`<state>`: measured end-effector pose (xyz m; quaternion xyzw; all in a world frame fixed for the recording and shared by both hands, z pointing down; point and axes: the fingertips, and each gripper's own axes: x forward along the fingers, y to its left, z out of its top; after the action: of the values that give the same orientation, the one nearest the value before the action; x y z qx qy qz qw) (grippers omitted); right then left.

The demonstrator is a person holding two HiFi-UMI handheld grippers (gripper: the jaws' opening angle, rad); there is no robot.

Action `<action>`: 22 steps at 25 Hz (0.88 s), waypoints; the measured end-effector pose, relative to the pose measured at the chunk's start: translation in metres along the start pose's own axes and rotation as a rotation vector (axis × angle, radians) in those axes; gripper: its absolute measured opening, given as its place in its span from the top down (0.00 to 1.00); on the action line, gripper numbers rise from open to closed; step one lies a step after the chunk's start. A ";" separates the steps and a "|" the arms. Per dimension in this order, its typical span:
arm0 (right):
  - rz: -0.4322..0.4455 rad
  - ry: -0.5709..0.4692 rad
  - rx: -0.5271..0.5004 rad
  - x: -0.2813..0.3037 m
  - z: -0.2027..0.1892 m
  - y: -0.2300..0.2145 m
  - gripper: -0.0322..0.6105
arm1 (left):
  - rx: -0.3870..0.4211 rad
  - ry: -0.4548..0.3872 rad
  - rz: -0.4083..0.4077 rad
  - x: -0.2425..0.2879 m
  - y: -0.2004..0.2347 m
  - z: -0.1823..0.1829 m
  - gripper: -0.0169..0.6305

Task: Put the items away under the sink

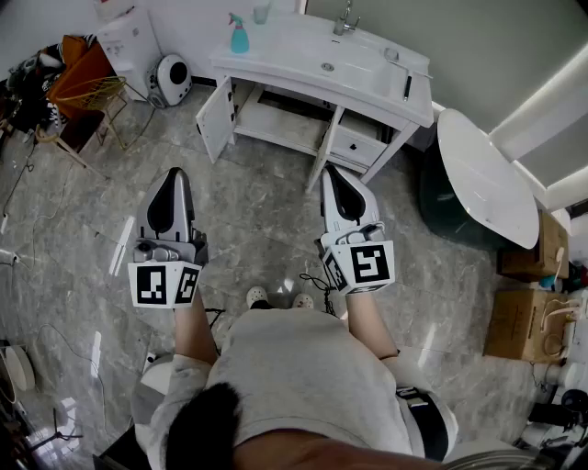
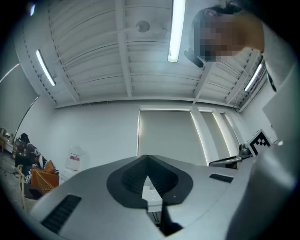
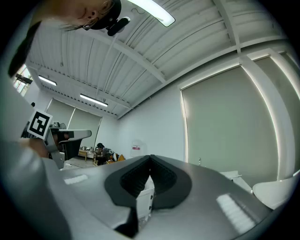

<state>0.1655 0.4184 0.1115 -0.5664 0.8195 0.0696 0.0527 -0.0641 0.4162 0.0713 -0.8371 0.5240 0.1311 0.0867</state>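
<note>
A white sink cabinet (image 1: 276, 64) stands ahead by the wall, its left door (image 1: 215, 117) swung open and a drawer (image 1: 356, 145) on the right pulled out. On its counter are a blue spray bottle (image 1: 239, 35), a clear cup (image 1: 262, 13) and a faucet (image 1: 346, 18). I hold both grippers level in front of me, well short of the cabinet. My left gripper (image 1: 175, 172) (image 2: 146, 157) is shut with nothing in it. My right gripper (image 1: 328, 169) (image 3: 150, 156) is also shut and holds nothing. Both gripper views look upward at the ceiling and walls.
A white oval table (image 1: 487, 179) stands to the right over a dark round tub (image 1: 441, 207). Cardboard boxes (image 1: 528, 248) sit at the far right. An orange chair (image 1: 87, 78), a white round appliance (image 1: 170, 81) and a water dispenser (image 1: 129, 41) are at the left. Grey marble floor lies between me and the cabinet.
</note>
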 end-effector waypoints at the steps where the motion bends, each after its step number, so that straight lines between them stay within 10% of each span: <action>1: 0.000 -0.001 0.002 0.001 0.000 0.001 0.93 | -0.001 -0.001 -0.001 0.000 0.001 0.000 0.96; 22: -0.003 -0.037 0.051 0.048 -0.009 0.041 0.93 | -0.014 -0.016 -0.072 0.013 0.063 -0.007 0.96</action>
<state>0.1104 0.3864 0.1147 -0.5646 0.8191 0.0589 0.0824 -0.1139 0.3756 0.0737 -0.8548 0.4921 0.1382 0.0899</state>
